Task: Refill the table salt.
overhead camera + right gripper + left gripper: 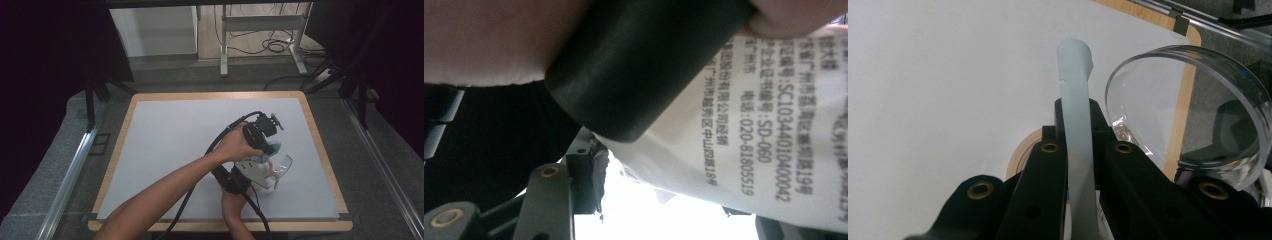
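One white label (769, 125) with Chinese print, "020-81805519", "SC10344010400042".

We see a grey mat w/ wooden rim (320, 150) on the table, grey carpet floor (380, 200) around it. Metal rails (70, 175) run along both sides. Beyond: white panel (152, 30), metal desk frame (262, 25), cables (275, 46) on wood floor. Dark curtains (45, 75) left & right.

One clear lid (1193, 107), one printed packet (754, 145), two tongs.
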`<state>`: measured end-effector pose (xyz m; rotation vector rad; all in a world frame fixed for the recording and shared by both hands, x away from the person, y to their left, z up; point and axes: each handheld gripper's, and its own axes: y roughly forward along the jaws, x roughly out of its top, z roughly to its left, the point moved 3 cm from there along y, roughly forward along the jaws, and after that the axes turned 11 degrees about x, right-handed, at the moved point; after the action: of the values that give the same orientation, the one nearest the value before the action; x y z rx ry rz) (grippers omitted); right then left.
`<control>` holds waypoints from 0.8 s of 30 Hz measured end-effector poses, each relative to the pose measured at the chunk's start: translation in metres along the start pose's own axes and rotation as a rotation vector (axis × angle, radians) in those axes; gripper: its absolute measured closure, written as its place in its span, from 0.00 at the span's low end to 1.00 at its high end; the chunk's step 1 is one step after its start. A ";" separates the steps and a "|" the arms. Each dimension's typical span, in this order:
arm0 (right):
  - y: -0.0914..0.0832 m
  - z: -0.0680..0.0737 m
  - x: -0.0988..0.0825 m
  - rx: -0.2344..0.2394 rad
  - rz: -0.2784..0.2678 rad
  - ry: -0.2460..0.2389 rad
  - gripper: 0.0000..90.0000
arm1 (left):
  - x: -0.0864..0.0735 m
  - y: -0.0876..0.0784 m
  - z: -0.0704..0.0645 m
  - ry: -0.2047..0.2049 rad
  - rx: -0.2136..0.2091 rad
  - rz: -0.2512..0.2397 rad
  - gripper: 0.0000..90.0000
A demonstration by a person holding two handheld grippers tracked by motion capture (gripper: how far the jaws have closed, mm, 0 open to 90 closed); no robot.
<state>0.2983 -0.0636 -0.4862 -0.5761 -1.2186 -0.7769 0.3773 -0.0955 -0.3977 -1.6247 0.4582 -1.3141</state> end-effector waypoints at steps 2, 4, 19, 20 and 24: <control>0.000 0.000 0.000 -0.001 -0.001 0.002 0.52 | 0.000 0.000 0.000 0.001 0.000 0.002 1.00; 0.000 0.001 0.001 0.000 -0.002 0.007 0.52 | 0.000 -0.001 0.000 0.000 0.001 0.001 1.00; 0.000 0.002 0.001 -0.002 -0.003 0.010 0.52 | -0.001 0.000 -0.001 0.003 0.000 0.004 1.00; 0.000 0.002 0.001 -0.002 -0.003 0.010 0.52 | -0.001 0.000 -0.001 0.003 0.000 0.004 1.00; 0.000 0.001 0.000 -0.003 -0.002 0.003 0.52 | -0.001 0.000 -0.001 0.004 -0.002 0.004 1.00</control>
<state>0.2980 -0.0630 -0.4856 -0.5761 -1.2154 -0.7811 0.3766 -0.0952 -0.3985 -1.6223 0.4644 -1.3143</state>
